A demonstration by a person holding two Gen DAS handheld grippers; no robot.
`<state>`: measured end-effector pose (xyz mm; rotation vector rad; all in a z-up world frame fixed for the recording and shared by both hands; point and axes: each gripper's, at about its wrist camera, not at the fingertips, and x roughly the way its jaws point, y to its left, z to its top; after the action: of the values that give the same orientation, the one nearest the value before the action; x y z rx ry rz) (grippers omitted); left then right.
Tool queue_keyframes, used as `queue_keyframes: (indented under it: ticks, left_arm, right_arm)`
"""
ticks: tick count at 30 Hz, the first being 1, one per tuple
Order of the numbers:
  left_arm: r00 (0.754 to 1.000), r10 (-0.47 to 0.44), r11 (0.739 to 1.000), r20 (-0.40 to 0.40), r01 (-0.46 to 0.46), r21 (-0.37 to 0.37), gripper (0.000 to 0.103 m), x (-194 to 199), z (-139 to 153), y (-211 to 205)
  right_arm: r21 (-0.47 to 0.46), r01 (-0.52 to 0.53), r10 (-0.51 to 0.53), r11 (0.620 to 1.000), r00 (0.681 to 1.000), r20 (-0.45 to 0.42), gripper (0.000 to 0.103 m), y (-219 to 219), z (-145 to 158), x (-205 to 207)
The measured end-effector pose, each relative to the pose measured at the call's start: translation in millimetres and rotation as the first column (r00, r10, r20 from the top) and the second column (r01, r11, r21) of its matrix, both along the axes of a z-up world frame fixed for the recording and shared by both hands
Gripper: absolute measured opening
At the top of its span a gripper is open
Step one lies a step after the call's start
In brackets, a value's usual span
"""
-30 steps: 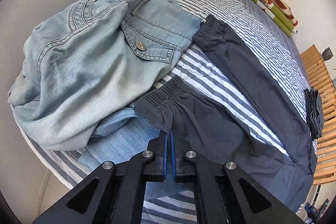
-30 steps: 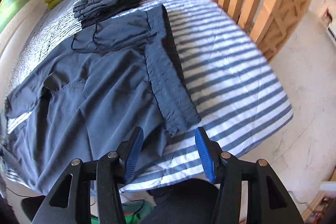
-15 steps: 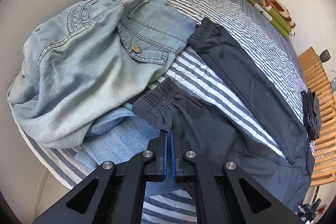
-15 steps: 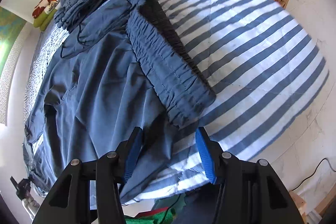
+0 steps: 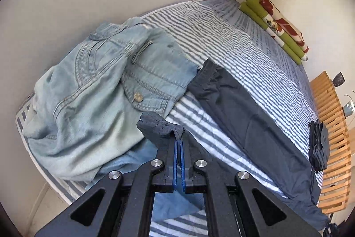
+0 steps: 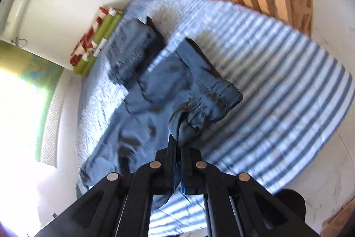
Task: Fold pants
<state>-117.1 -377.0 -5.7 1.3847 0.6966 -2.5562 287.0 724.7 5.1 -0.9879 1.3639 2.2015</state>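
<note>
Left gripper point(image 5: 179, 141), clamped on a leg cuff point(image 5: 159, 124), has lifted it off the striped bed point(image 5: 233, 37) beside the jeans point(image 5: 88, 103); right gripper point(image 6: 177, 143) has just snapped shut on the pants point(image 6: 155, 90) at the waistband point(image 6: 210, 101), raising it. Both ends held, the fold can likely begin.

Dark navy pants point(image 5: 255, 112) lie across a bed point(image 5: 221, 37) sheeted in blue-and-white stripes, beside pale, faded blue denim jeans point(image 5: 88, 99). Green, red and white patterned bedding point(image 5: 279, 26) lines the white wall; blue pads face black jaws.
</note>
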Motion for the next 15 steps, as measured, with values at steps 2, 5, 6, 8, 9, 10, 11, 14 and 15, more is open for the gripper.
queue_keyframes:
  ticks: [2, 5, 6, 8, 9, 10, 11, 14, 15]
  left_arm:
    - [1.0, -0.004, 1.0, -0.014, 0.004, 0.0, 0.001, -21.6, 10.6, 7.0]
    - [1.0, -0.011, 1.0, -0.021, 0.01, -0.024, 0.001, -61.0, 21.8, 20.7]
    - [1.0, -0.01, 1.0, -0.02, 0.009, -0.029, 0.001, -74.9, 24.5, 24.4]
    - [1.0, -0.011, 0.999, -0.013, 0.01, -0.03, 0.001, -104.2, 25.8, 33.2]
    - [1.0, -0.011, 0.999, -0.003, 0.011, -0.03, 0.001, -118.3, 24.2, 38.1]
    - [1.0, -0.01, 1.0, 0.011, 0.011, -0.026, 0.001, -133.1, 20.3, 41.9]
    - [1.0, -0.008, 1.0, 0.026, 0.008, -0.026, 0.001, -147.3, 15.4, 45.7]
    - [0.998, -0.009, 0.999, 0.066, 0.012, -0.039, 0.001, -183.8, -4.4, 59.7]
    - [0.997, -0.013, 0.999, 0.079, 0.017, -0.045, 0.001, -195.6, -11.9, 64.3]
  right_arm:
    - [0.027, 0.01, -0.009, 1.0, 1.0, -0.026, 0.003, 6.1, 16.6, -14.8]
    - [0.063, 0.029, -0.027, 0.998, 0.999, -0.031, 0.003, 18.1, 33.1, -48.5]
    - [0.074, 0.037, -0.035, 0.997, 0.999, -0.028, 0.003, 22.8, 36.1, -61.7]
    - [0.085, 0.056, -0.055, 0.995, 0.998, -0.022, 0.003, 32.6, 37.8, -85.8]
    - [0.091, 0.067, -0.066, 0.994, 0.998, -0.014, 0.003, 38.6, 37.3, -99.1]
    - [0.097, 0.076, -0.076, 0.992, 0.997, -0.005, 0.003, 44.3, 36.1, -111.0]
    - [0.103, 0.083, -0.084, 0.991, 0.996, 0.004, 0.003, 49.5, 33.9, -124.0]
    - [0.12, 0.089, -0.096, 0.989, 0.994, 0.054, 0.003, 65.1, 21.2, -159.9]
    - [0.123, 0.088, -0.097, 0.989, 0.992, 0.076, 0.003, 69.2, 14.3, -172.3]
